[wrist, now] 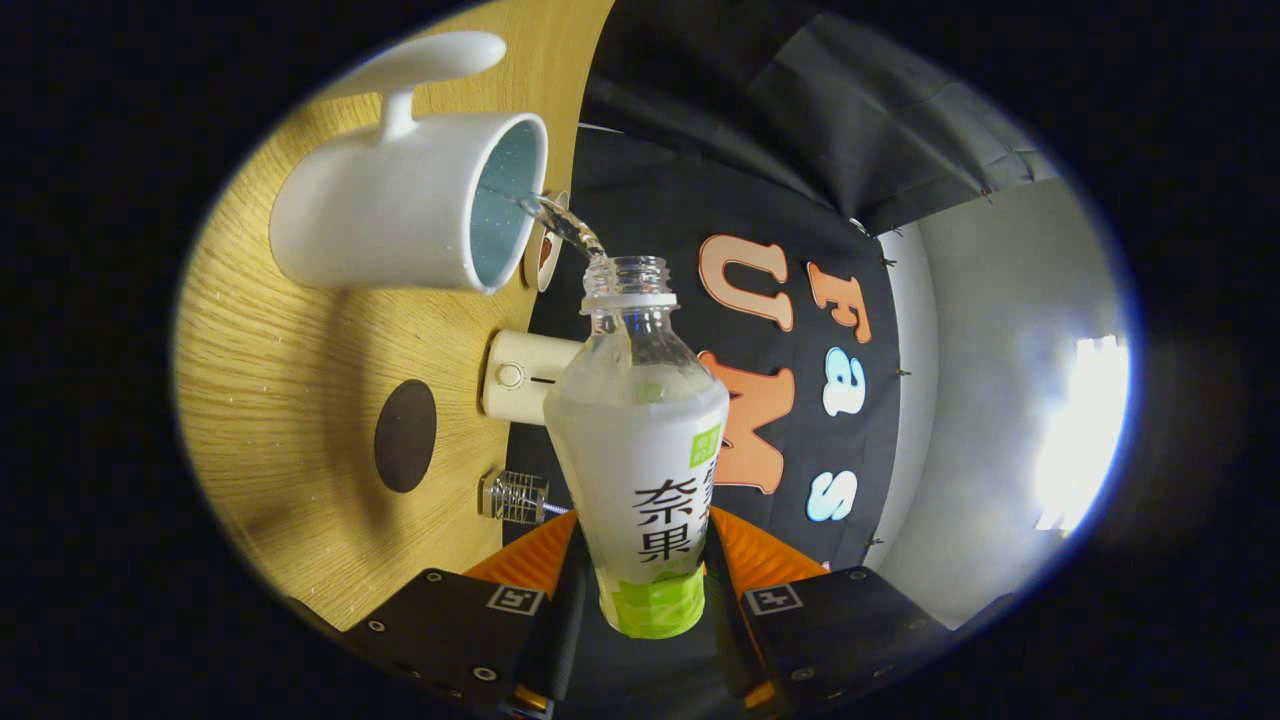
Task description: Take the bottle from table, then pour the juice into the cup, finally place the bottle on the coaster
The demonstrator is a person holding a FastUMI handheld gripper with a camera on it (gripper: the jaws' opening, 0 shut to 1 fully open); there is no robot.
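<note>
Gripper clamped on bottle, both fingers on its lower body, tipped so neck clears cup rim. Juice streaming in. Coaster on table beside cup, waiting for bottle.

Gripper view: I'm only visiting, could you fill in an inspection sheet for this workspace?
Surface: wooden table.
Job's things: uncapped bottle tipped toward the white cup, juice stream running into it; dark round coaster bare on the table.
Clutter: cream-coloured device, small wire-and-glass item and a small round object behind the cup.
Grippers: gripper shut on the bottle's lower part.
Cables: nothing seen.
Surroundings: black cloth wall, pale wall beside it.
</note>
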